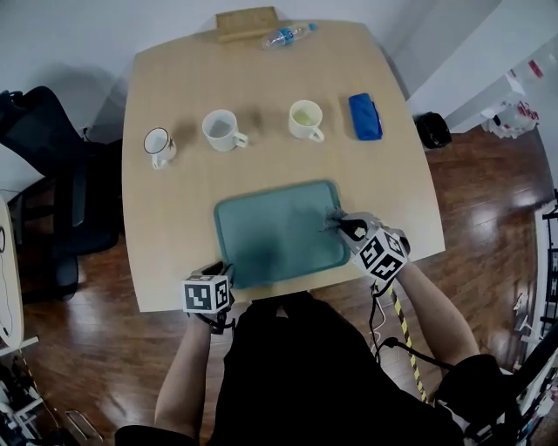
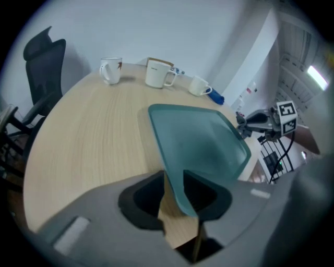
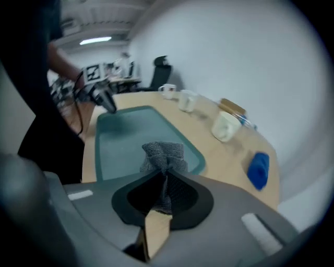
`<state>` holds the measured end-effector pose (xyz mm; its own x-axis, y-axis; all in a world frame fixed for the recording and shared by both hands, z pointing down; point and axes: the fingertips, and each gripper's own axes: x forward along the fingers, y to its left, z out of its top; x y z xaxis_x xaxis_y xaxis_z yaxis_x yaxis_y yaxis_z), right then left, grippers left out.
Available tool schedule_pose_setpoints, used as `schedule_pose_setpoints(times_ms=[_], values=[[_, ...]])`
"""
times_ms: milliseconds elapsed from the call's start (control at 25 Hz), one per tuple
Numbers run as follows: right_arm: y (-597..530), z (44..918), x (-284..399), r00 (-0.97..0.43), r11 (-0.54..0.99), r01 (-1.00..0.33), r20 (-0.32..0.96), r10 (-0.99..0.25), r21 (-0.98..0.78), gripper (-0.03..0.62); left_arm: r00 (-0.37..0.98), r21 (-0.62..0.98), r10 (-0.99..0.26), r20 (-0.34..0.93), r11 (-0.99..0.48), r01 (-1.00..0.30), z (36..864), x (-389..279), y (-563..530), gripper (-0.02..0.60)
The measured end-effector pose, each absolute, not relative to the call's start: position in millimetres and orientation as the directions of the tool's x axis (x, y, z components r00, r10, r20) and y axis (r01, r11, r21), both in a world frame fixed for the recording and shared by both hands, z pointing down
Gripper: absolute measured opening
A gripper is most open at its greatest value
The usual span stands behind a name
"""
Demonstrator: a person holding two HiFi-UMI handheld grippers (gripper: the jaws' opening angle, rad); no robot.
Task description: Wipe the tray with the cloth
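A teal tray (image 1: 279, 239) lies on the round wooden table near its front edge. My left gripper (image 1: 223, 272) is at the tray's near left corner; in the left gripper view that corner (image 2: 183, 195) sits pinched between the jaws. My right gripper (image 1: 340, 226) is at the tray's right rim and is shut on a bunched grey cloth (image 3: 163, 154), which sticks out beyond the jaws over the tray (image 3: 125, 138). In the head view the cloth (image 1: 335, 223) shows only as a small dark clump at the rim.
Behind the tray stand three mugs (image 1: 159, 145) (image 1: 222, 130) (image 1: 306, 119) in a row and a blue folded thing (image 1: 365, 116). A plastic bottle (image 1: 286, 36) and a wooden block (image 1: 247, 23) lie at the far edge. A black chair (image 1: 52, 174) stands left.
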<state>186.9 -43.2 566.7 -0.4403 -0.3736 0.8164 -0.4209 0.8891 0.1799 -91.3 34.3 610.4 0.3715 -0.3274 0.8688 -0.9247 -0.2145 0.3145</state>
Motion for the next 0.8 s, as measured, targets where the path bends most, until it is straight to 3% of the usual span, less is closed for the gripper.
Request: schedule_pose_setpoints(times_ms=[80, 200, 320, 480, 560, 640, 800], values=[[-28, 575, 168, -0.414, 0.943, -0.226, 0.852, -0.320, 0.244, 0.038, 0.392, 0.337, -0.301, 0.869, -0.220, -0.915, 617, -87, 39, 0.118], [-9, 591, 159, -0.388, 0.970, -0.113, 0.890, -0.240, 0.213, 0.038, 0.386, 0.335, -0.311, 0.869, -0.205, -0.920, 622, -88, 40, 0.090], [8, 607, 169, -0.317, 0.976, -0.178, 0.931, -0.180, 0.128, 0.038, 0.389, 0.342, -0.325, 0.862, -0.195, -0.919, 621, -90, 39, 0.072], [14, 621, 181, -0.305, 0.871, -0.491, 0.937, -0.172, 0.000, 0.038, 0.374, 0.334, -0.373, 0.849, -0.169, -0.927, 617, -95, 34, 0.069], [19, 623, 174, -0.339, 0.815, -0.576, 0.926, -0.166, -0.065, 0.038, 0.364, 0.339, -0.402, 0.840, -0.135, -0.931, 618, -98, 34, 0.050], [29, 622, 152, -0.364, 0.816, -0.571, 0.919, -0.152, -0.092, 0.038, 0.362, 0.349, -0.421, 0.832, -0.109, -0.931, 619, -98, 34, 0.038], [52, 616, 76, -0.415, 0.908, -0.411, 0.903, -0.111, -0.077, 0.038, 0.357, 0.343, -0.422, 0.833, -0.112, -0.933, 619, -99, 35, 0.037]])
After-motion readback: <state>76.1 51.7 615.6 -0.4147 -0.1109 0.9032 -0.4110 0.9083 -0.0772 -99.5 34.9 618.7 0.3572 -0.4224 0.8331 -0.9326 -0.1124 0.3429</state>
